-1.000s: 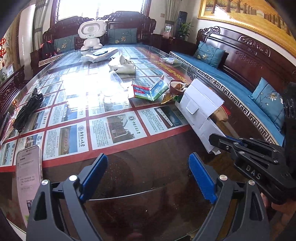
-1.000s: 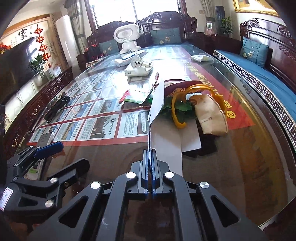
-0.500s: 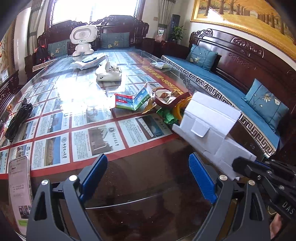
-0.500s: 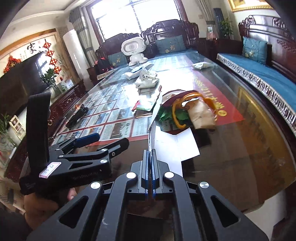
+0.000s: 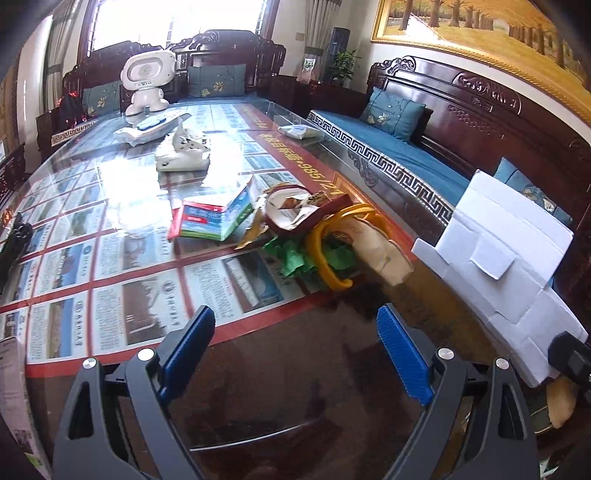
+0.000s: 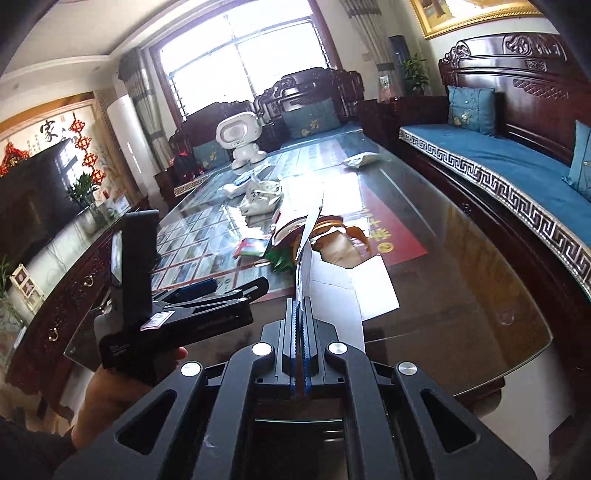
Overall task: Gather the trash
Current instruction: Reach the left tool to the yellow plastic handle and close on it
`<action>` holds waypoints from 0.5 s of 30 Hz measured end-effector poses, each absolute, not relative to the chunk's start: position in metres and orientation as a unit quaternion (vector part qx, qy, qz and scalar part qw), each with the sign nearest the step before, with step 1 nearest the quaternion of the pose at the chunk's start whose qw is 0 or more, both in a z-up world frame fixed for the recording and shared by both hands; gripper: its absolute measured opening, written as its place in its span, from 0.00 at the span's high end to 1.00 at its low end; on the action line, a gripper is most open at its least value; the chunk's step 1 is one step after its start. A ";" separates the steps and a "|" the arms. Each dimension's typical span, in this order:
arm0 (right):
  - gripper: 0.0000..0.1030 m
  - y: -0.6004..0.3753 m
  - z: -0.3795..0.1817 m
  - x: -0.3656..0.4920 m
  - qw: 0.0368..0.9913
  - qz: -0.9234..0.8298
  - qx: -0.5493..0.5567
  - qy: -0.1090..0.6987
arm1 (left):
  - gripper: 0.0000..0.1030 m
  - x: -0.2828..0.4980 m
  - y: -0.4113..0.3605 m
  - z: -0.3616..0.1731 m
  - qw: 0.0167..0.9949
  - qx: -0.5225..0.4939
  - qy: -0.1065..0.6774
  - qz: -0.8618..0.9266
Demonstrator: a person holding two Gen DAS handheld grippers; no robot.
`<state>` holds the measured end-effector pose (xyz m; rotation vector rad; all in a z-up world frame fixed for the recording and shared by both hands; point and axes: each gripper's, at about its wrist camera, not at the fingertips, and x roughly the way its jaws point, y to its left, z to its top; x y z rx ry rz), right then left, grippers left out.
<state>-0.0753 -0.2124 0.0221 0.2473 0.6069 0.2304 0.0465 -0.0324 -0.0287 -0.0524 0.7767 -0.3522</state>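
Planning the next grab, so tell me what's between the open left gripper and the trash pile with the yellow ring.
In the left wrist view, only bare dark glass tabletop lies between the left gripper and the trash pile; nothing sits there.

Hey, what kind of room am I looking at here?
Most likely a home living room: carved dark-wood sofas with blue cushions surround a long glass-topped table, a TV stands along one wall, and a framed painting hangs above a sofa.

Left tool jaws wide apart, nothing between; right tool jaws clamped together, raised beside left.
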 end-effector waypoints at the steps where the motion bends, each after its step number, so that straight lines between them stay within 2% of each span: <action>1: 0.97 -0.213 0.022 -0.075 0.941 0.110 0.120 0.297 | 0.14 0.047 -0.035 -0.029 0.909 -0.028 0.378 -0.173; 15: 0.97 -0.205 0.011 -0.065 0.942 0.096 0.107 0.304 | 0.14 0.046 -0.036 -0.036 0.912 -0.016 0.379 -0.160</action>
